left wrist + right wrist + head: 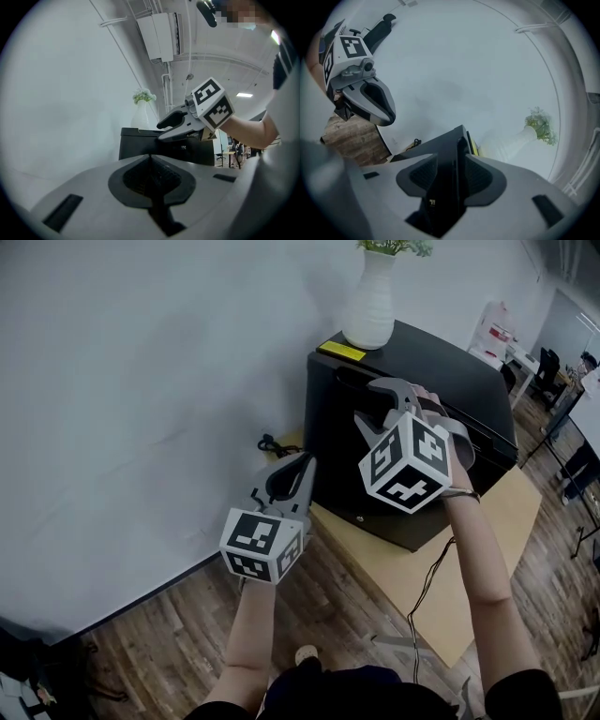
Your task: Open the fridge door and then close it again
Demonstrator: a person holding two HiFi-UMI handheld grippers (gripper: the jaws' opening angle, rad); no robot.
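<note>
White wall behind, wood floor around, low platform (487, 531) under fridge (342, 451). Door: apparently shut, seam tight. Right gripper (370, 404) at top front edge of fridge: jaws wide apart, fridge corner in gap, nothing gripped. Left gripper (302, 465) left of fridge: jaws together, empty. Progress: unclear whether before opening or after closing.

Grey, black-padded left gripper (305, 463) and right gripper (368, 405), white cubes (263, 546) with black square markers, dark sleeves (523, 696).
</note>
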